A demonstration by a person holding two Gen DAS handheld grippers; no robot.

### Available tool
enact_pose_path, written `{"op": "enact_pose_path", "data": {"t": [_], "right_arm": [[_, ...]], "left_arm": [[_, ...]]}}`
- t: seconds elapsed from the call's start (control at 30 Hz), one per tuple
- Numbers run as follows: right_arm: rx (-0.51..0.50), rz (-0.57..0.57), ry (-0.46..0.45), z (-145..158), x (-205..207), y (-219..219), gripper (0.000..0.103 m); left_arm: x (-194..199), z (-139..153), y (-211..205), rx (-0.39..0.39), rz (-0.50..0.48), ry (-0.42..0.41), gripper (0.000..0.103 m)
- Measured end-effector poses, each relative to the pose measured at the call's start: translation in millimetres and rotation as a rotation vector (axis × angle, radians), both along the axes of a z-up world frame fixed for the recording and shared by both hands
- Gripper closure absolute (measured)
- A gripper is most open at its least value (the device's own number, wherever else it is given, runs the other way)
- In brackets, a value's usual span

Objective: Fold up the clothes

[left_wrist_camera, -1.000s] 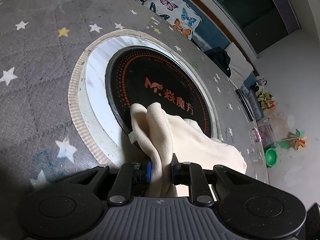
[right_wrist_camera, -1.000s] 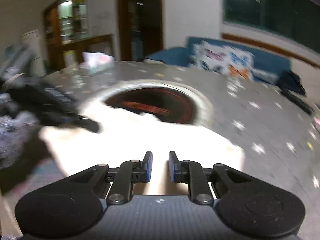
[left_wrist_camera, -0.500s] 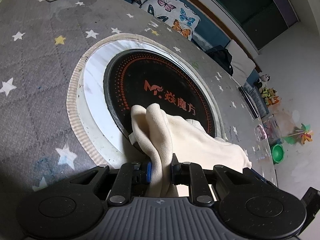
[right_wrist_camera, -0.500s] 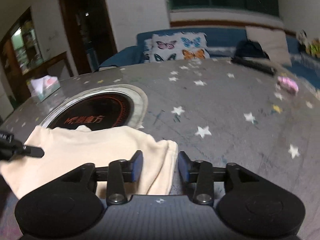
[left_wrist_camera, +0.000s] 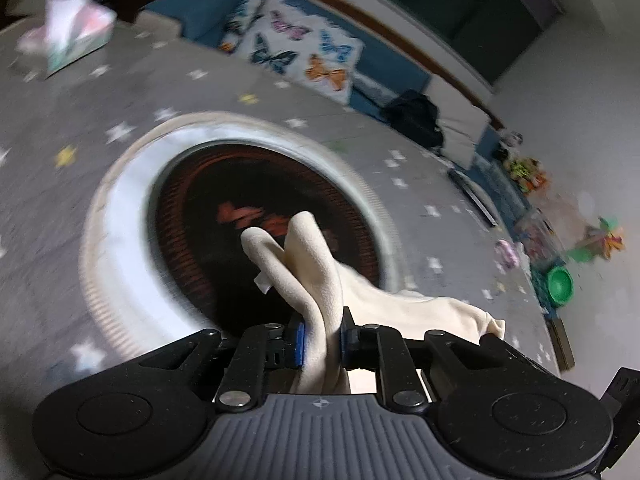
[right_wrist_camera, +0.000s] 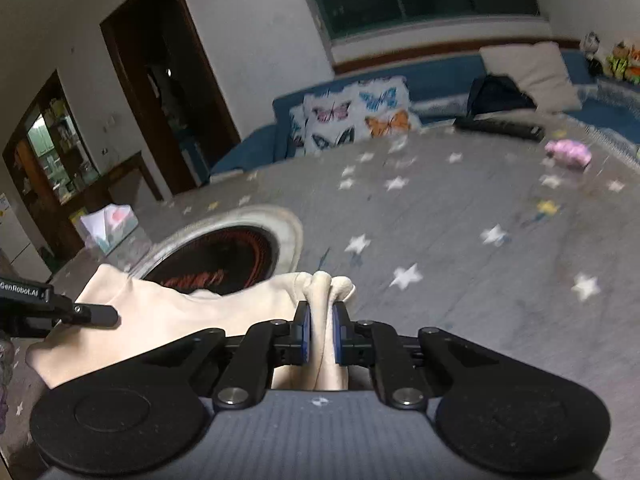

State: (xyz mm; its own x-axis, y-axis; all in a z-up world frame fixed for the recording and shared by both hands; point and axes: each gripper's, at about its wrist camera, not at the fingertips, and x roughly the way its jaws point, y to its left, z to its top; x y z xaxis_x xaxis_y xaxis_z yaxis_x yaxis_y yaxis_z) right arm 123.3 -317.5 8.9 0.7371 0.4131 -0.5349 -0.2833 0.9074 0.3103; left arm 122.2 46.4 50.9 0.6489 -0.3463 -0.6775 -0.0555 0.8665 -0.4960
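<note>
Left wrist view: The left gripper (left_wrist_camera: 322,342) is clamped on a bunched fold of the cream garment (left_wrist_camera: 316,280). Two rounded lobes of fabric stand up past the blue pads (left_wrist_camera: 299,343); the rest of the cloth trails right and down toward the table edge. Behind it lies the round black hotplate (left_wrist_camera: 224,216) in its pale ring, set into the grey star-patterned tablecloth (left_wrist_camera: 60,120). A tissue box (left_wrist_camera: 68,40) stands at the far left. The background is motion-blurred.

Right wrist view: The right gripper (right_wrist_camera: 320,336) has just been closing, and its pads now press on a gathered corner of the same garment (right_wrist_camera: 180,320), with three small folds protruding above the jaws. The cloth spans left toward the other tool (right_wrist_camera: 60,314), which enters from the left edge. The garment hangs between the two tools at the near edge of the table, partly covering the rim of the hotplate (right_wrist_camera: 224,256).

Hazards (judged):
- Each grip holds several bunched layers. A layer may slip out under tension, dropping one corner and spoiling the fold line.
- Uneven pulling between the hands would skew the cloth, producing a crooked fold.
- Slack fabric may drag across the hotplate ring and catch or wrinkle there.
- The trailing portion near the table edge may slide off if lowered carelessly.
</note>
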Motion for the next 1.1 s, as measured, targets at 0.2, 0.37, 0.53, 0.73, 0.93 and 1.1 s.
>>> {"op": "enact_pose_path", "data": {"t": [0.2,0.37,0.53,0.73,0.93,1.1], "right_arm": [[-0.05,-0.109,-0.06,26.1,-3.9,-50.4,0.093],[-0.112,-0.21,-0.094,42.2,-1.8,-95.9,0.093],[-0.176,-0.316,-0.06,35.9,7.2,-132.0,0.093],[-0.214,-0.383,0.02,7.6,17.9,-152.4,0.088],[-0.188,-0.303,-0.028,11.1,28.7,-128.7,0.083],[-0.185,-0.237,-0.011,6.1,52.4,-110.6,0.08]], "left_arm": [[26.8,13.3,-63.3,0.013,-0.109,-0.042,0.087],[51.7,15.1,-121.2,0.0,-0.207,-0.065,0.087],[73.4,3.0,-173.2,0.057,-0.297,-0.065,0.083],[72.1,-3.4,-188.1,0.248,-0.3,-0.112,0.059],[84.7,-0.5,-196.1,0.278,-0.316,-0.141,0.059],[101.3,-11.7,-215.3,0.302,-0.357,-0.128,0.059]]}}
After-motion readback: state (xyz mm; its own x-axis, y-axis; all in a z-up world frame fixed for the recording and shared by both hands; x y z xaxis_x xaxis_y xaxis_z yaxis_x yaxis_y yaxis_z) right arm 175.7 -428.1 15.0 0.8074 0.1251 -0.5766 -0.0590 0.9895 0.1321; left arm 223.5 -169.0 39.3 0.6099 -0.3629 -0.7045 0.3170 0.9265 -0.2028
